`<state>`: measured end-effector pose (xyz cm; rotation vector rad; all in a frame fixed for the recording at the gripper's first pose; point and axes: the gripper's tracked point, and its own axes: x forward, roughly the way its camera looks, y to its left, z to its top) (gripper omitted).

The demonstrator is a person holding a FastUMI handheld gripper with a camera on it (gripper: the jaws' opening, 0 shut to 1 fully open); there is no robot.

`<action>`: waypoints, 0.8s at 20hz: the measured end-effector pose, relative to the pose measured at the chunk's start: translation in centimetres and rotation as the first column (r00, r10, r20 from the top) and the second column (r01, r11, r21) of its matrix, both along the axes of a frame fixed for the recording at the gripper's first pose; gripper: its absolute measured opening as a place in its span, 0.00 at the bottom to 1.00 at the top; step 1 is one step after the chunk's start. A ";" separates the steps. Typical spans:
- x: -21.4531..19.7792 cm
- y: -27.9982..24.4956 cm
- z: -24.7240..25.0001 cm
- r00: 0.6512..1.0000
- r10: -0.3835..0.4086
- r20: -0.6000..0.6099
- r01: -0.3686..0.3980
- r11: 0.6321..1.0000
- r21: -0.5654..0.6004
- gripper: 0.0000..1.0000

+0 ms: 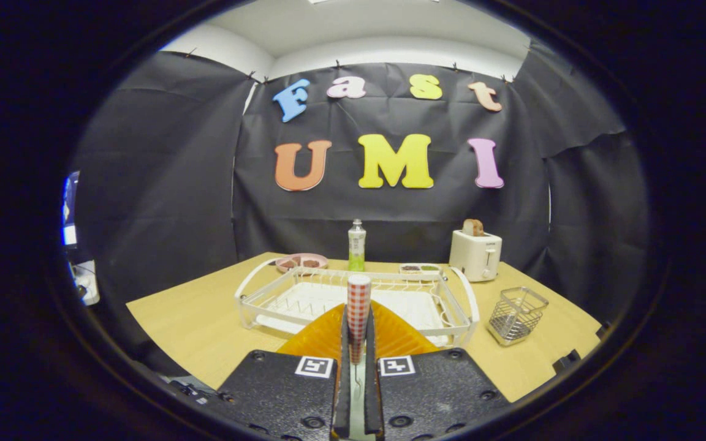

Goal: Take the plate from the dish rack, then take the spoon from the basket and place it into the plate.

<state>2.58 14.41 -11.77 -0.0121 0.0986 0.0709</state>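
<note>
Spoon (pixel 358 306) first: we see its red-and-white checked handle standing up between the two fingers of the gripper (pixel 358 352), long axis running straight away from us and upward, the rounded handle end pointing up toward the back wall. Its bowl end is hidden down between the fingers, so we cannot tell how it faces. The fingers are drawn in close on either side of the handle and both press on it — the spoon is clamped.

Just ahead of the fingers, under the spoon, lies the orange plate (pixel 393 337), ribbed, resting on the wooden table (pixel 187 324) in front of the white dish rack (pixel 304 294). The spoon hangs above the plate's middle; whether it touches the plate we cannot tell.

Beyond the rack we see a pink dish (pixel 301 262), a green-and-white bottle (pixel 356 246) standing upright, a small tray (pixel 420 268), and a white toaster (pixel 475 254) with a slice of bread (pixel 473 228) poking out. The wire basket (pixel 517 315) stands to the right of the rack — well apart from the spoon.
</note>
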 end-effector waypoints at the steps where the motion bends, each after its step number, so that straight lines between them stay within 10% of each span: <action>1: 0.2 0.4 -0.4 1.000 0.000 -0.005 0.000 1.000 0.007 0.14; 16: 2.1 -5.8 -3.8 0.986 -0.108 -0.130 0.113 0.993 0.034 0.28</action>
